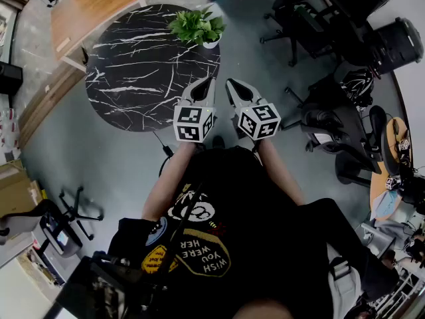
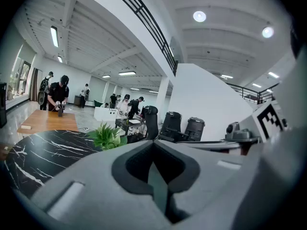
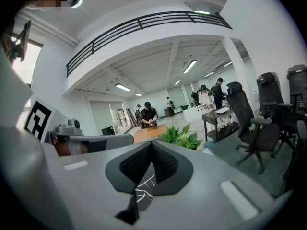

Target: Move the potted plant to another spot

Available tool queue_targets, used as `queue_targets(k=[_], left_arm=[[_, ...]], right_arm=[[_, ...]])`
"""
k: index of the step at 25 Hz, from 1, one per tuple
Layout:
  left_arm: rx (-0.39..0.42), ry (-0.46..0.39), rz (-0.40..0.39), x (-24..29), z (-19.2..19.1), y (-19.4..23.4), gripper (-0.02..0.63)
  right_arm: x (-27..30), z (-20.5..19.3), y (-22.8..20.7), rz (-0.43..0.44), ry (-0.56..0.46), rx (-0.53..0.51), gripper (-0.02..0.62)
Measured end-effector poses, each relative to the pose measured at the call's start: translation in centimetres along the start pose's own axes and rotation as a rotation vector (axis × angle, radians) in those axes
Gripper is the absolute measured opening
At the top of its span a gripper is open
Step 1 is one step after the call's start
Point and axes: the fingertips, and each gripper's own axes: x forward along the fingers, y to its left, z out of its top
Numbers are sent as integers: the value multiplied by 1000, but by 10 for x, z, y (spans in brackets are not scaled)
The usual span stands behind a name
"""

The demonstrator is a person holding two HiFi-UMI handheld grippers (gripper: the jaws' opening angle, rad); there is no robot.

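A small potted plant (image 1: 196,26) with green leaves in a white pot stands at the far right edge of a round black marble table (image 1: 133,72). My left gripper (image 1: 208,80) and right gripper (image 1: 231,83) hover side by side over the table's near right edge, short of the plant, both pointing at it. Each has its jaws closed together with nothing between them. In the left gripper view the plant (image 2: 108,136) shows just left of the shut left gripper (image 2: 153,143). In the right gripper view the plant (image 3: 181,137) sits just right of the shut right gripper (image 3: 152,143).
A wooden table (image 1: 93,8) stands beyond the marble one at the far left. Black office chairs (image 1: 295,8) and more chairs (image 1: 345,121) crowd the right side. A chair base (image 1: 76,208) lies at the left on the grey floor. People (image 2: 58,94) stand far off.
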Motion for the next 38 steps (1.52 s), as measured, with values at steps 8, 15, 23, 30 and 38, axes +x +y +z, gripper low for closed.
queue_targets(k=[8, 15, 23, 30, 38], left_arm=[[-3, 6, -8, 4, -3, -2, 3], [-9, 11, -5, 5, -4, 0, 3], [-26, 32, 9, 4, -17, 26, 3], [-4, 41, -41, 24, -37, 46, 3], [-26, 78, -23, 78, -57, 75, 3]], right_arm=[[-1, 0, -4, -7, -2, 4, 2], [0, -3, -6, -12, 2, 7, 2], [17, -17, -3, -3, 8, 1, 2], [44, -45, -19, -42, 59, 6, 3], [96, -58, -53, 3, 107, -21, 2]])
